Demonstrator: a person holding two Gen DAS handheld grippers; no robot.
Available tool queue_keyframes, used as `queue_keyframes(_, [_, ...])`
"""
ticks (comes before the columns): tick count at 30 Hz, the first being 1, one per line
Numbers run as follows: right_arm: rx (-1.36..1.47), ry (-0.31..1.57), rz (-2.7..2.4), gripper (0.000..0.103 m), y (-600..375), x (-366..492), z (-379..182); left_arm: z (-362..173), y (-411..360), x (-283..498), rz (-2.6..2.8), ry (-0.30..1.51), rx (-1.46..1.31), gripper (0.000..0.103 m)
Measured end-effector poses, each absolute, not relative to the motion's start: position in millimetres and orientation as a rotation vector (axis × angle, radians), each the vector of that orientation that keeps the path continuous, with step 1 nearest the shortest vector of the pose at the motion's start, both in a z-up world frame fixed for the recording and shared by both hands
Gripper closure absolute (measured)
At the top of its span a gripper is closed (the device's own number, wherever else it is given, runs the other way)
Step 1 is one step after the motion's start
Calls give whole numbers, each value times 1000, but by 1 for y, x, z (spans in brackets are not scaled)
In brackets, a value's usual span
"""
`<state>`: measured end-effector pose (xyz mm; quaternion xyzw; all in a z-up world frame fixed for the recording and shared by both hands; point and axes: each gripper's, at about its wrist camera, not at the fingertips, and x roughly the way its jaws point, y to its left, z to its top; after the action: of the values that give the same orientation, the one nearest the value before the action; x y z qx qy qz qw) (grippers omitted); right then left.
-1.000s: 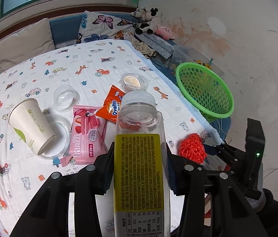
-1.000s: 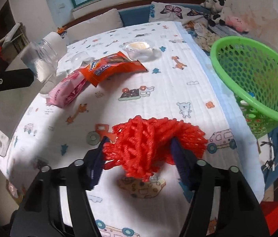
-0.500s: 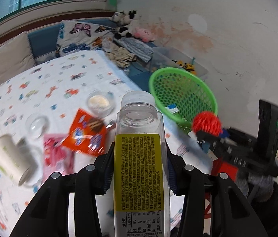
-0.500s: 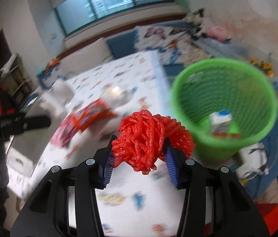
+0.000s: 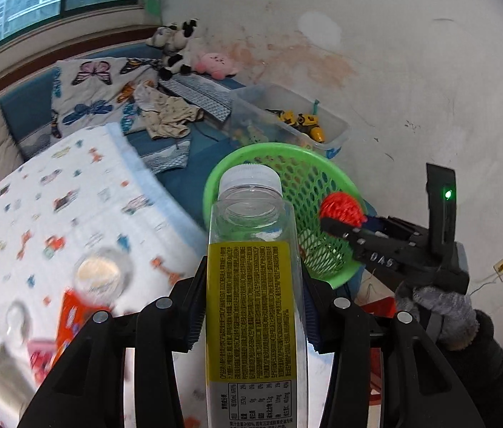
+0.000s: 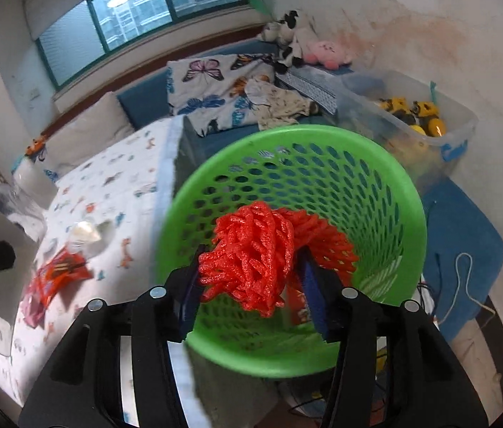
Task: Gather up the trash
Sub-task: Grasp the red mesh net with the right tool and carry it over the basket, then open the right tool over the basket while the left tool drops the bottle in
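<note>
Now | left gripper (image 5: 251,306) clamps bottle (image 5: 253,285), cap forward | right gripper (image 6: 251,285) jaws opening around net (image 6: 255,260)

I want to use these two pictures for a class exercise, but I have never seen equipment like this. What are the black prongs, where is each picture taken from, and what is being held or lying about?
There is no robot here. A person holds a hand-held gripper with two black fingers in each hand, and each gripper has a wide-angle camera looking along its fingers. That gives one picture per hand.

In the left-hand view, the left gripper is clamped on a clear plastic bottle with a yellow label. To the right is the person's gloved hand holding the other gripper.

In the right-hand view, the right gripper is over a green basket. Its jaws have just been opening, with a red foam net between them. I cannot tell whether they grip it.

An orange wrapper and a small round tub lie on the printed cloth.
</note>
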<state>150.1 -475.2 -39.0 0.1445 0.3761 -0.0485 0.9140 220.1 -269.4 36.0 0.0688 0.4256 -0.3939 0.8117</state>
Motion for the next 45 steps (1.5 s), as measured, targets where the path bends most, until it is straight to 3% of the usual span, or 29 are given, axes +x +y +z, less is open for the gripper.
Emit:
queue_keyframes(7, [335, 761, -110, 36, -491, 151, -44, 24, -321, 244, -867, 945, 186, 59])
queue_keyframes(24, [361, 687, -127, 34, -502, 117, -32, -38, -426, 276, -884, 1090, 317, 59])
queue_keyframes(33, [388, 692, -133, 34, -506, 109, -38, -61, -442, 287, -839, 1142, 336, 59])
queue_keyframes(37, [393, 691, -135, 34, -507, 106, -39, -55, -439, 287, -843, 1119, 321, 48])
queue_keyframes(45, [386, 672, -125, 33, -499, 94, -31, -30, -408, 276, -832, 1056, 291, 48])
